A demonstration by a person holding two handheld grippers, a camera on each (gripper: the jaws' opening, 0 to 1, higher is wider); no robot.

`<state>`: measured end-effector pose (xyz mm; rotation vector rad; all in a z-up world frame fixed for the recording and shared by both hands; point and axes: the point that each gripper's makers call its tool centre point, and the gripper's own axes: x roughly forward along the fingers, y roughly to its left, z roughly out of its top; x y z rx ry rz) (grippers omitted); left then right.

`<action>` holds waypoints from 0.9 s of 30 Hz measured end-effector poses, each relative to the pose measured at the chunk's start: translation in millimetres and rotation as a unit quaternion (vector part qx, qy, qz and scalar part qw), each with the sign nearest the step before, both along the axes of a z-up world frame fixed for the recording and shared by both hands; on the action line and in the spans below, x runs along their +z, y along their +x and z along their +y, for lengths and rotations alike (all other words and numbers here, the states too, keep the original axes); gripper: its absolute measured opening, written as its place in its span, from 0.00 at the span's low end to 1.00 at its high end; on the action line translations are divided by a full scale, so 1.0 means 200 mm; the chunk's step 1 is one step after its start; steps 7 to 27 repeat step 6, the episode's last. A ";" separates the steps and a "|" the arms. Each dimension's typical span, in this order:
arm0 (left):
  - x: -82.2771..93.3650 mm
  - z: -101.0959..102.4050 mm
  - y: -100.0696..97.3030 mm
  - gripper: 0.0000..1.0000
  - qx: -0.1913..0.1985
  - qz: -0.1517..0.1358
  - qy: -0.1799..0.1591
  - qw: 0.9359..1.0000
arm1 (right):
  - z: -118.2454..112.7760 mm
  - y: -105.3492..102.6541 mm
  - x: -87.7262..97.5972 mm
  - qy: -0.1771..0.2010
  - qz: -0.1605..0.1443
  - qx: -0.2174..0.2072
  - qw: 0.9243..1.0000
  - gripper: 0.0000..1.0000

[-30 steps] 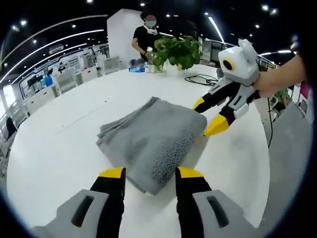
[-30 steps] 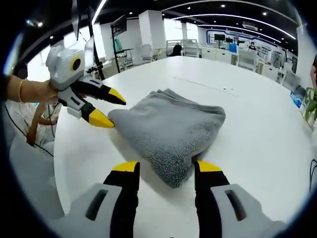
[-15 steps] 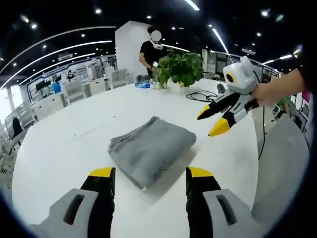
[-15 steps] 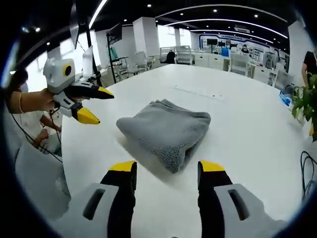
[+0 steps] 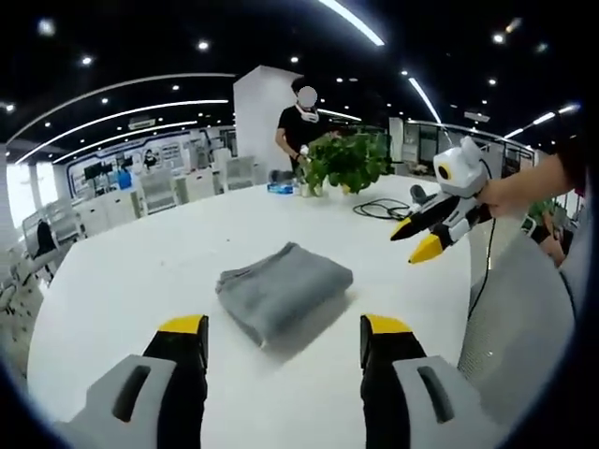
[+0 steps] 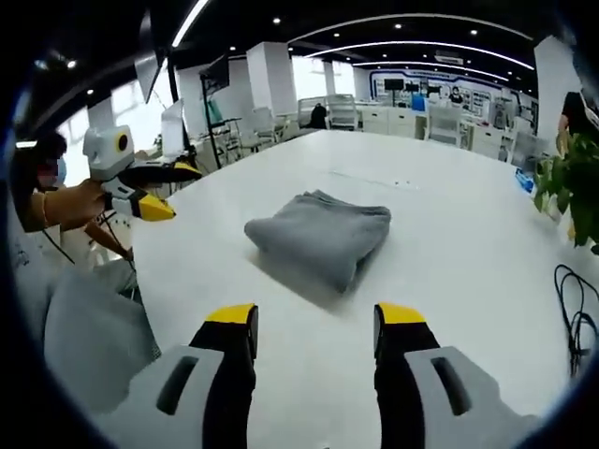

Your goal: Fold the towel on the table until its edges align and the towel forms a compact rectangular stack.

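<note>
A grey towel (image 5: 281, 292) lies folded into a compact thick rectangle in the middle of the round white table (image 5: 131, 271). In the right gripper view the same towel (image 6: 321, 234) shows its stacked edges on the far side. My left gripper (image 5: 284, 329) hovers open above the near table edge, well back from the towel, nothing between its yellow-tipped fingers. My right gripper (image 6: 315, 317) is likewise open and empty, held back from the towel. Each gripper appears in the other's view, the right gripper (image 5: 421, 238) off the table's right side and the left gripper (image 6: 161, 192) at the left.
A potted green plant (image 5: 348, 159) and a black cable (image 5: 381, 209) sit at the table's far side, where a person (image 5: 301, 122) stands. The cable (image 6: 573, 313) also lies at the right. A seated person (image 6: 47, 201) is beyond the table's left edge. Office desks and chairs surround the table.
Both grippers have pulled back and away from the towel, which now looks smaller and farther. The towel itself stays folded in place.
</note>
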<state>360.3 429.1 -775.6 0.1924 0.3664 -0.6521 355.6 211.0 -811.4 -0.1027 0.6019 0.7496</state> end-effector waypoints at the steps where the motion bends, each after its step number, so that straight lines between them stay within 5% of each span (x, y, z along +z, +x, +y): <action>1: 0.00 0.00 -0.03 0.69 0.003 0.000 -0.003 1.000 | 0.00 -0.02 0.01 0.003 -0.001 -0.002 1.000 0.50; 6: -0.04 0.01 -0.14 0.71 0.014 0.008 -0.014 1.000 | 0.01 -0.13 0.02 0.022 0.000 -0.010 1.000 0.48; 27: -0.04 0.01 -0.14 0.71 0.014 0.008 -0.014 1.000 | 0.01 -0.13 0.02 0.022 0.000 -0.010 1.000 0.48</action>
